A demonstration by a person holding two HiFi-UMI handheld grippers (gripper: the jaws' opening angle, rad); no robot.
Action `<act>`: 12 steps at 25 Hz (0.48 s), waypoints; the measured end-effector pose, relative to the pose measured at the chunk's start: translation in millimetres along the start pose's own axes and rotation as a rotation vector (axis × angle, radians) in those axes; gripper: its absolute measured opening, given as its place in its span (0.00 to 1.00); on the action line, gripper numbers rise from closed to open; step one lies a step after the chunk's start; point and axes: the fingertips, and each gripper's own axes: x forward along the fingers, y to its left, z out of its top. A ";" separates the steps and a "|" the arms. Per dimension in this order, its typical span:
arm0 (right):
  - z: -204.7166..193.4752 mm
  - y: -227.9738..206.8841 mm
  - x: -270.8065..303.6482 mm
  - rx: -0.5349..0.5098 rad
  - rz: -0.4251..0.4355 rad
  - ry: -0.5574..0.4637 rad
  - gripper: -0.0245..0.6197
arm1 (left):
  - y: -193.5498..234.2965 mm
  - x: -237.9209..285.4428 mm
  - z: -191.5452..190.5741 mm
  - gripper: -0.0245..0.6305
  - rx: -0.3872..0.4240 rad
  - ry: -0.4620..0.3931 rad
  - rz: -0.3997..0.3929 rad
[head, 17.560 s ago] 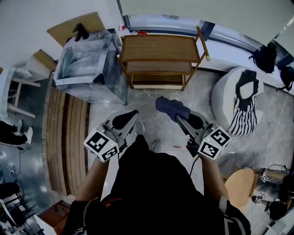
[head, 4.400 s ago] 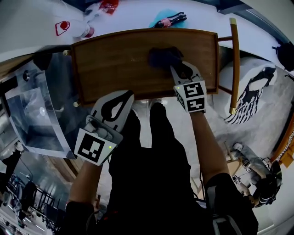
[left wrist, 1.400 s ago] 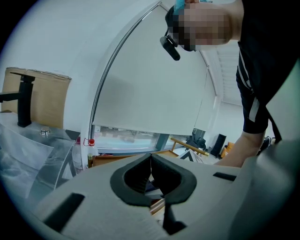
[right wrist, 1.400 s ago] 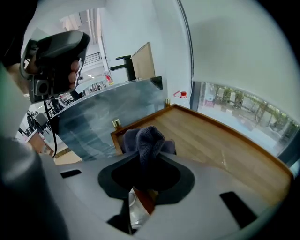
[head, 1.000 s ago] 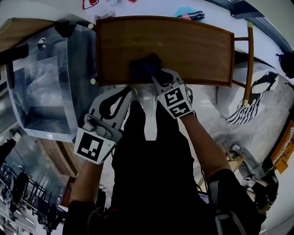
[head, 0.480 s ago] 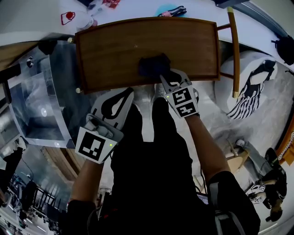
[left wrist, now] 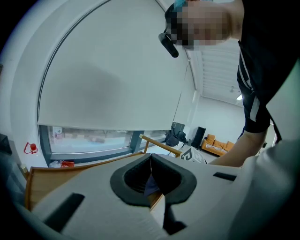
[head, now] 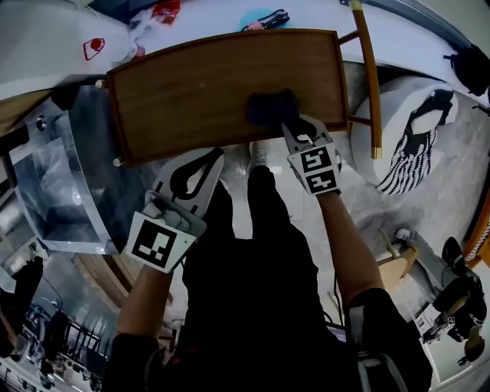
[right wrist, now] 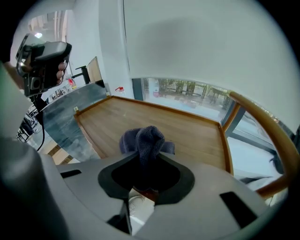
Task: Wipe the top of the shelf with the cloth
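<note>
The wooden shelf top (head: 191, 84) lies across the upper part of the head view. A dark blue cloth (head: 269, 107) rests on it near its front right edge. My right gripper (head: 295, 132) is shut on the cloth and presses it to the wood. In the right gripper view the bunched cloth (right wrist: 143, 140) sticks up between the jaws, with the shelf top (right wrist: 187, 136) behind it. My left gripper (head: 200, 167) hangs below the shelf's front edge, shut and empty; its view looks over the shelf (left wrist: 51, 176) toward the window.
A clear plastic box (head: 53, 191) stands left of the shelf. The shelf's wooden handle rail (head: 366, 76) runs down its right side. A white beanbag with a striped cloth (head: 413, 145) sits at the right. Bottles and small items (head: 260, 19) lie on the white sill behind.
The right gripper has slid the cloth rightward along the shelf's front edge, from about the middle toward the right end. The left gripper has stayed put.
</note>
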 end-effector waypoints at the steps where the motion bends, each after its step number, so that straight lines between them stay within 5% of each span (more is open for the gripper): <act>1: -2.7 -6.1 -2.8 0.005 -0.011 0.002 0.16 | -2.1 2.7 1.0 0.07 0.001 0.000 -0.004; 12: -30.3 -60.4 -29.9 0.043 -0.127 0.036 0.16 | -22.3 29.8 11.6 0.07 0.025 0.009 -0.047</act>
